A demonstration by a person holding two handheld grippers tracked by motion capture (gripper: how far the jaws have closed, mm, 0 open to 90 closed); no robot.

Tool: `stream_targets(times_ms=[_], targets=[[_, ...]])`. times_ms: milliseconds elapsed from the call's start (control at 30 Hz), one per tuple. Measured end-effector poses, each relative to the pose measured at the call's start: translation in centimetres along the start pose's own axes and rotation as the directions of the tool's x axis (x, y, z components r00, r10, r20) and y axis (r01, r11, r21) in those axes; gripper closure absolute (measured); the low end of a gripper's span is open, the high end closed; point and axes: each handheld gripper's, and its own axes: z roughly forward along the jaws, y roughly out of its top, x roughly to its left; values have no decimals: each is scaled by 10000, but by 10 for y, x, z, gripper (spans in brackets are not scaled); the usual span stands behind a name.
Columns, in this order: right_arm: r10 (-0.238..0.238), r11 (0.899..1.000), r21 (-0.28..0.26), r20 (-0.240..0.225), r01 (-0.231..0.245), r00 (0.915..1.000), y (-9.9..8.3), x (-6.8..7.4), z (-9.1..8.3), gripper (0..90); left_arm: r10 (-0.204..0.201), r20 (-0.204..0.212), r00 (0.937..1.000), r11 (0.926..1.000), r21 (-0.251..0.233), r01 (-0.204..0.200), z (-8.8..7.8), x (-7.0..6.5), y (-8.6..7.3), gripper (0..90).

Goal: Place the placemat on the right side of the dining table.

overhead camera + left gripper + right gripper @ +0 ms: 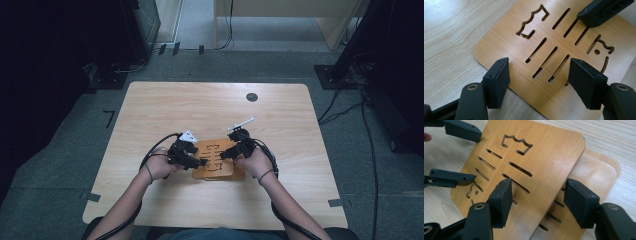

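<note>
Person's forearms, high view: nearest the camera, they come in from the near edge of the table [150,105] and meet over two stacked slotted wooden boards [218,159] near its middle.
Left gripper [202,162], high view: at the boards' left edge, tips touching or just over it.
Right gripper [223,154], high view: over the boards' right half, tips on or just above the wood.
Left gripper view: the jaws stand part open, straddling the near corner of the upper board [554,60]; the pads look clear of the wood, so nothing is grasped.
Right gripper view: the jaws are part open around the upper board's right edge [534,170], which rides askew on the lower board [596,170]; whether the pads press yet I cannot tell. The left gripper's fingers [461,130] lie at the far left edge.
Step in hand: probably taking hold of the upper board to lift or square it on the lower one.
Next move: likely the right jaws must pinch the raised edge firmly while the left steadies the opposite side; a slip would shift both boards.
</note>
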Motion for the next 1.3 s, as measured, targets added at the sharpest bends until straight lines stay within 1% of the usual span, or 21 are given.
stream_targets(times_ms=[33, 200, 267, 333, 367, 433, 533, 567, 600, 633, 700, 733, 833, 867, 900, 967, 1033, 1100, 1133, 1167, 1300], targets=[[57, 10000, 55, -66, -57, 10000, 1, 1, 2, 409, -15, 8, 10000, 10000, -15, 15, 0, 0, 0, 325], [99, 9999, 131, -61, -98, 9999, 2, 2, 5, 398, -15, 4, 10000, 10000, 2, 15, 0, 0, 0, 324], [184, 9998, 61, -132, -183, 9997, 2, 1, 5, 399, -33, 15, 10000, 10000, -4, 33, 0, 0, 0, 323], [148, 9999, 71, -160, -147, 9998, 1, 1, 5, 403, -38, 22, 10000, 10000, -6, 38, 0, 0, 0, 323], [358, 9993, 113, -243, -355, 9991, 2, 1, 5, 403, -73, 37, 10000, 10000, -16, 73, 0, 0, 0, 320], [553, 9983, 182, -373, -547, 9978, 3, 0, 4, 406, -92, 41, 9999, 10000, -22, 92, 0, 0, 0, 320], [679, 9974, 265, -445, -667, 9967, 4, 0, 1, 415, -117, 62, 9999, 9999, -51, 117, 0, 0, 0, 320], [520, 9983, 291, -396, -509, 9979, 5, 2, -1, 427, -98, 58, 9999, 9999, -59, 98, 0, 0, 0, 319], [520, 9983, 291, -396, -509, 9979, 5, 2, -1, 427, -98, 58, 9999, 9999, -59, 98, 0, 0, 0, 319], [376, 9989, 303, -334, -365, 9987, 5, 3, -4, 427, -161, 84, 9998, 9998, -86, 162, 0, 0, 0, 316], [415, 9986, 333, -351, -403, 9985, 6, 5, -6, 426, -322, 180, 9993, 9994, -126, 324, 0, 1, 0, 311], [415, 9986, 333, -351, -403, 9985, 6, 5, -6, 426, -322, 180, 9993, 9994, -126, 324, 0, 1, 0, 310], [378, 9989, 304, -366, -367, 9986, 9, 9, -12, 426, -684, 405, 9968, 9975, -131, 690, -1, 4, 0, 306], [351, 9990, 273, -404, -340, 9986, 10, 10, -14, 426, -684, 405, 9968, 9975, -131, 690, -1, 4, 0, 304], [329, 9992, 244, -397, -319, 9987, 11, 10, -16, 426, -843, 518, 9951, 9963, -148, 852, -1, 5, 0, 301], [255, 9996, 159, -397, -249, 9989, 14, 12, -20, 426, -966, 608, 9935, 9951, -144, 977, -2, 5, 0, 289], [217, 9997, 126, -432, -211, 9988, 16, 14, -23, 425, -991, 648, 9930, 9948, -150, 1003, -2, 6, 0, 282], [34, 9999, 99, -396, -30, 9992, 18, 16, -27, 425, -909, 448, 9949, 9957, -155, 917, -3, 6, 1, 283], [8, 10000, 73, -384, -5, 9993, 18, 17, -29, 425, -909, 448, 9949, 9957, -155, 917, -3, 6, 1, 284], [-17, 10000, 28, -376, 18, 9993, 19, 18, -31, 424, -848, 309, 9959, 9963, -83, 850, -5, 6, 2, 287], [-115, 9999, -52, -447, 113, 9989, 22, 22, -36, 424, -838, 266, 9961, 9964, -105, 841, -6, 7, 2, 292]])
